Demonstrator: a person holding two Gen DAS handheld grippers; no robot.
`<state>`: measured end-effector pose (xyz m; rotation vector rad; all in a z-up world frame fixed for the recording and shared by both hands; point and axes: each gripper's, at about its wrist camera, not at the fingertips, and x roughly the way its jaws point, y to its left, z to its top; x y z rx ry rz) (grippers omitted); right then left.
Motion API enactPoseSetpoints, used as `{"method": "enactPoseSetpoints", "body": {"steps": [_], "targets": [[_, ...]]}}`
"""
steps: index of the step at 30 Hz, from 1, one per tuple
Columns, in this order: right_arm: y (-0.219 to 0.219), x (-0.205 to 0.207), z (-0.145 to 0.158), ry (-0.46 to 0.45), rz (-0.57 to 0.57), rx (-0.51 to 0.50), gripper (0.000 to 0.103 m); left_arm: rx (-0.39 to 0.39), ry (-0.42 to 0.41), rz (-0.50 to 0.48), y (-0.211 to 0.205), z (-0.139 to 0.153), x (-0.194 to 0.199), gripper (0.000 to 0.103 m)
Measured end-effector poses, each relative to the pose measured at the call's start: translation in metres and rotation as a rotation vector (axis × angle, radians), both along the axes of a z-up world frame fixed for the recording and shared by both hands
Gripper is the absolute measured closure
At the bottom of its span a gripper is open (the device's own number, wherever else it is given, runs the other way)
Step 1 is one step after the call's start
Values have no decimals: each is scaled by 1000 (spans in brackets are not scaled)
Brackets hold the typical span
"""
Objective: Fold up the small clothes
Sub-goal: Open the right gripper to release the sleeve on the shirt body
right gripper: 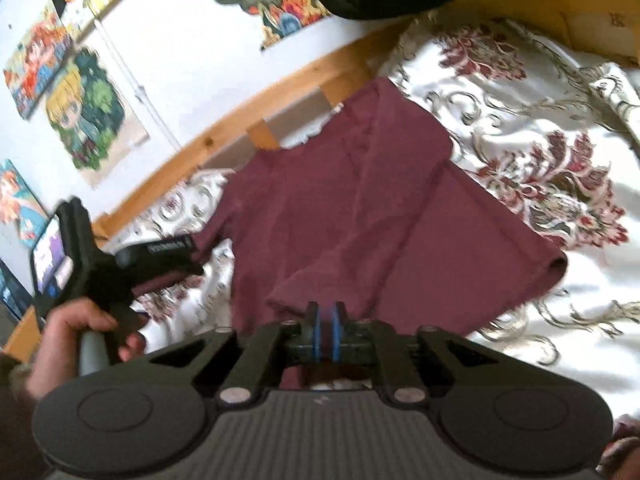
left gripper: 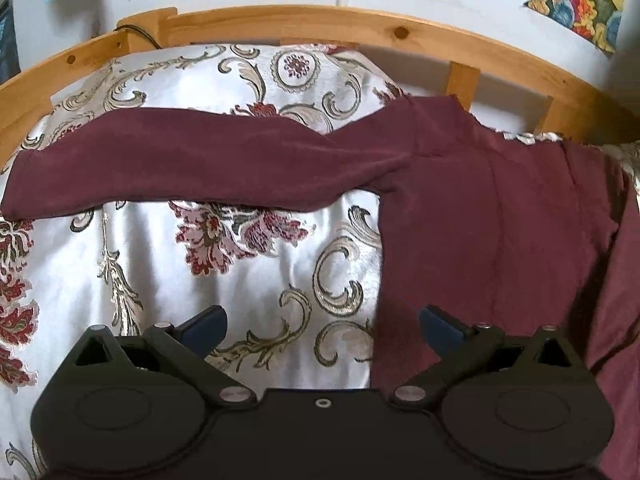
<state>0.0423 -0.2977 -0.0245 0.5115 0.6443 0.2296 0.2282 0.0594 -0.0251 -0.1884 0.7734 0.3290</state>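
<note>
1. Maroon long-sleeve top [left gripper: 472, 208] is lying flat on the bed's floral bedspread [left gripper: 248, 280], up by the wooden bed rail [left gripper: 320, 20] at the far edge.
2. In the left wrist view one sleeve [left gripper: 180, 168] is stretching out to the left across the bedspread; body of the top is sitting on the right.
3. In the right wrist view the right side is already lying folded in over the body, w/ a folded edge [right gripper: 500, 208] running diagonally.
4. Left tongs [left gripper: 323, 328] are standing wide apart, nothing btwn them, hovering just above the top's near-left edge.
5. Right tongs [right gripper: 326, 332] are standing nearly together w/ a thin gap; no cloth visibly btwn the blue pads [right gripper: 337, 332], so prob. empty. View is blurred.
6. A hand [right gripper: 76, 340] is gripping the left tool's handle at the left of that view.
7. Handling, judged: fabric is looking thin, soft, light and limp, so it'll be drooping and creasing when lifted; satin bedspread prob. slippery, so the top may be sliding.
8. Best hold, I'd say: pinching the left sleeve at the cuff or shoulder seam, thin edges only, then carrying it over the body.
</note>
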Motion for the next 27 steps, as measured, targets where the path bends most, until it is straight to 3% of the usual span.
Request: {"method": "enactPoseSetpoints", "body": {"steps": [1,3,4,8,11,15,18,20,24,26,27], "targets": [[-1,1,-1,4,3,-4,82,-8,2,-8,-1,0,0,1],[-1,3,-1,-7,12,-27,49,-23,12,-36,-3,-2,-1,1],[1,7,0,-13,24,-44,45,-32,21,-52,-5,-4,0,1],[5,30,6,-16,70,-116,40,-84,38,-114,-9,-9,-1,1],[-10,47,11,-16,15,-72,30,-176,31,-208,-10,-9,-4,1],[-39,55,8,8,-91,-16,26,-306,26,-373,-20,-9,-15,1],[-56,53,-2,49,-144,33,24,-336,39,-501,-38,-12,-18,1],[-62,53,-8,77,-155,70,24,-341,65,-557,-49,-16,-17,5],[-65,52,-10,82,-150,105,24,-372,129,-631,-64,-29,-14,26],[-63,51,-8,70,-142,107,24,-385,157,-644,-68,-35,-13,39],[-63,51,-6,63,-138,108,23,-393,164,-651,-70,-37,-14,56]]}}
